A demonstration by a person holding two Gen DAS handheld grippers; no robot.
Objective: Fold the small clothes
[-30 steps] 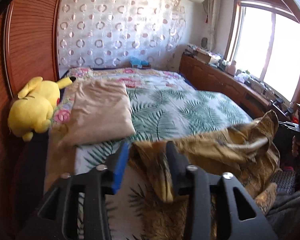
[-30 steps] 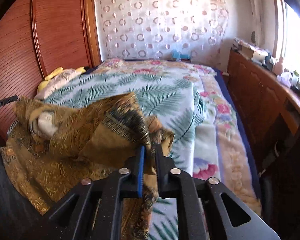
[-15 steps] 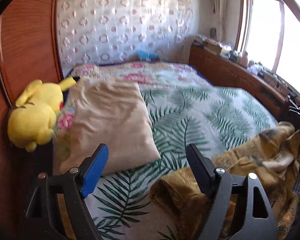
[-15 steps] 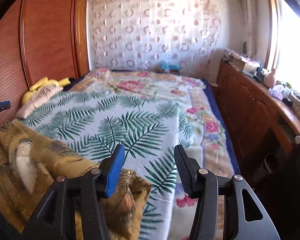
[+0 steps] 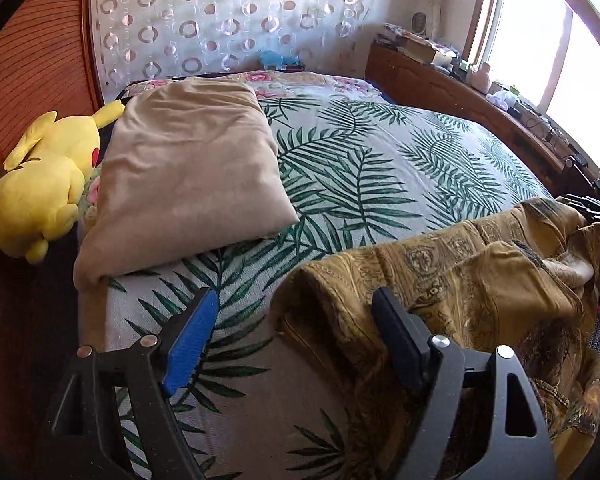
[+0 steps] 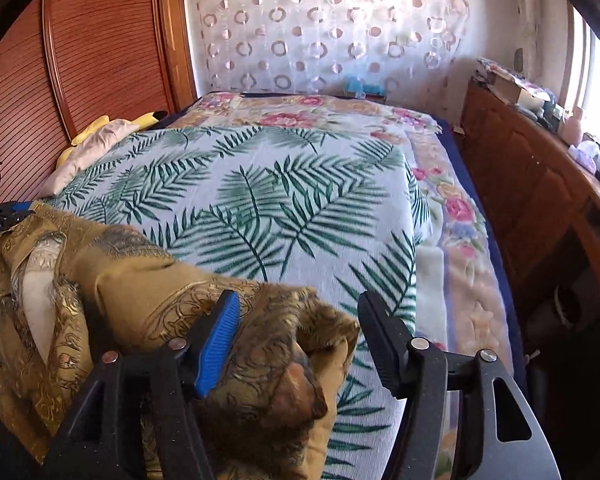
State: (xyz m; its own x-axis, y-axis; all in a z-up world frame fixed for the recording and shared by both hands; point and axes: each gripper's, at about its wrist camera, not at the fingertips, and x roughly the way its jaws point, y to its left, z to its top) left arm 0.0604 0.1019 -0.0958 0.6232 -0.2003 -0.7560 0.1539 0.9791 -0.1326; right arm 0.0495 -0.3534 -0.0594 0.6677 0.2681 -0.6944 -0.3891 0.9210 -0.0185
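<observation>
A crumpled golden-brown patterned garment (image 5: 480, 292) lies at the near edge of the bed, on the palm-leaf blanket (image 5: 360, 168). In the left wrist view its left end bunches up between my fingers. My left gripper (image 5: 296, 316) is open and holds nothing. In the right wrist view the garment (image 6: 140, 292) stretches leftward, and its right end lies heaped between my fingers. My right gripper (image 6: 300, 324) is open above that heap, holding nothing.
A beige pillow (image 5: 188, 176) and a yellow plush toy (image 5: 44, 184) lie at the bed's left side by the wooden headboard (image 6: 100, 60). A wooden cabinet (image 6: 540, 200) with clutter runs along the window side. A floral quilt (image 6: 456, 216) borders the blanket.
Both grippers were shut on the garment a second ago. They opened and let it drop onto the bed, where it now lies crumpled.
</observation>
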